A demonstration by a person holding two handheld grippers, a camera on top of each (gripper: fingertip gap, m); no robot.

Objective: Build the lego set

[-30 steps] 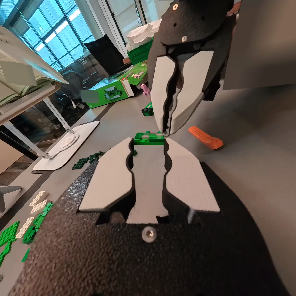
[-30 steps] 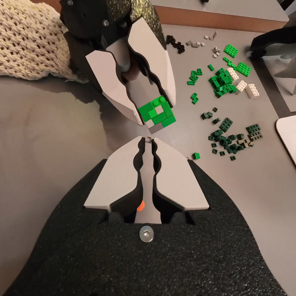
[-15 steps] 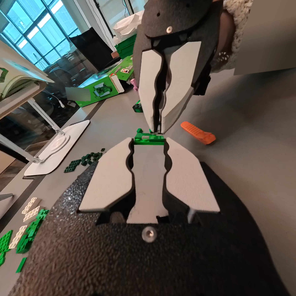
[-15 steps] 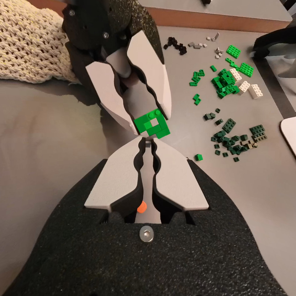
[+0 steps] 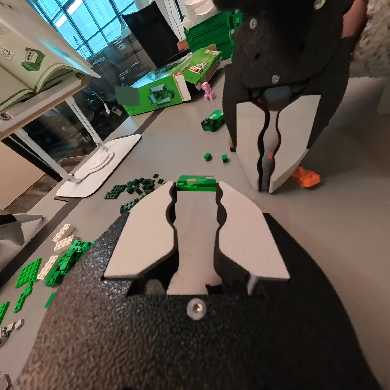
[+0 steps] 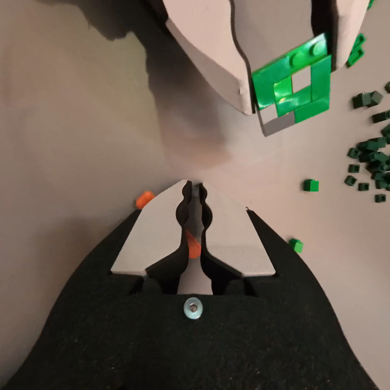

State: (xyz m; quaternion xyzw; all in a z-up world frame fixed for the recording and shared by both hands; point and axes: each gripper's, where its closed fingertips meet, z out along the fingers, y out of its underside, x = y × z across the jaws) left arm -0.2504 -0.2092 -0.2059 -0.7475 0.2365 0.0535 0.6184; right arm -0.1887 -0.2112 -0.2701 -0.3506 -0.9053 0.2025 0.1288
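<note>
My left gripper (image 5: 196, 185) is shut on a flat bright-green plate assembly (image 5: 196, 182) with grey tiles, held by its edges at the fingertips. In the right wrist view the assembly (image 6: 295, 84) sits at the upper right between the left gripper's fingers (image 6: 211, 52). My right gripper (image 6: 195, 186) is shut, pinching a small grey tile (image 6: 195, 190) at its tips. In the left wrist view the right gripper (image 5: 264, 190) points down close to the table, to the right of the assembly and apart from it.
An orange brick separator (image 5: 306, 179) lies behind the right gripper and shows under it (image 6: 145, 198). Dark green bricks (image 5: 135, 187), bright green and white bricks (image 5: 61, 263), a small built block (image 5: 212, 123), a green box (image 5: 156, 95) and a white stand base (image 5: 99, 164) lie left. My hands' fingertips stand some 9 cm from each other.
The right gripper has pulled off the assembly, moving right and down toward the table, still shut. The left gripper keeps hold of the assembly.
</note>
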